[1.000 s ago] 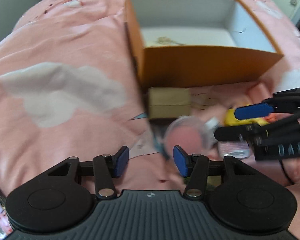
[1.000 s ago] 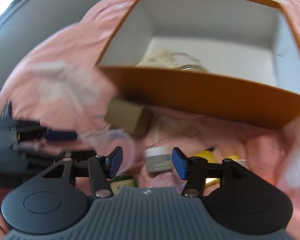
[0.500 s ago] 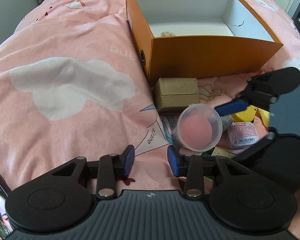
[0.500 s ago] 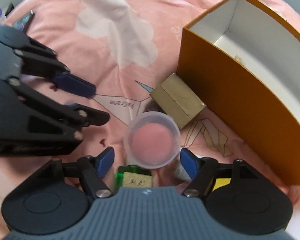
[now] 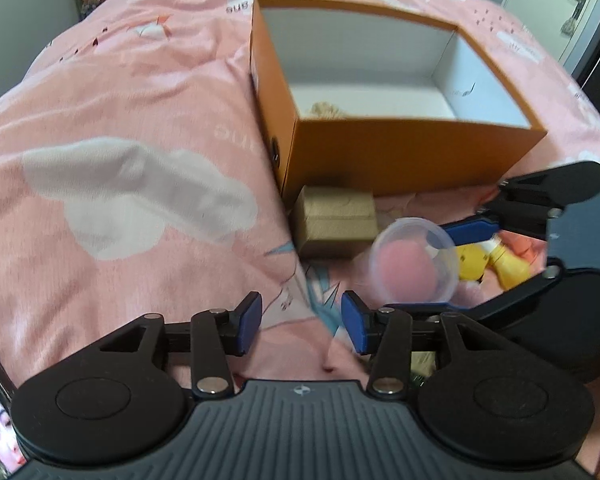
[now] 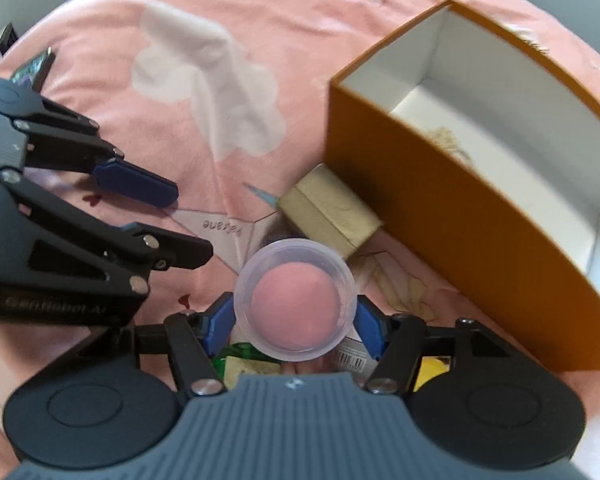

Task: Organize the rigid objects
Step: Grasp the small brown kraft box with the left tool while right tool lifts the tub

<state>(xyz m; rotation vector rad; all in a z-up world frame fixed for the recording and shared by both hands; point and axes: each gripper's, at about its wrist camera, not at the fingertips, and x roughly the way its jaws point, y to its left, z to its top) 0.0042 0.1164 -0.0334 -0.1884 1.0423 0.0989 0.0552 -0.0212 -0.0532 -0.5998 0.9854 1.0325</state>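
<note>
On a bed with a pink quilt (image 5: 112,128), the orange box (image 5: 400,160) holds almost nothing, the right gripper (image 6: 295,326) closes around the clear cup (image 6: 295,300), the left gripper (image 5: 302,320) opens empty, and most items await.

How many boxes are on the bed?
2: a big open orange box on the pink bedspread, and a small brown cardboard box lying against its near wall. Others may hide under the claws.
</note>
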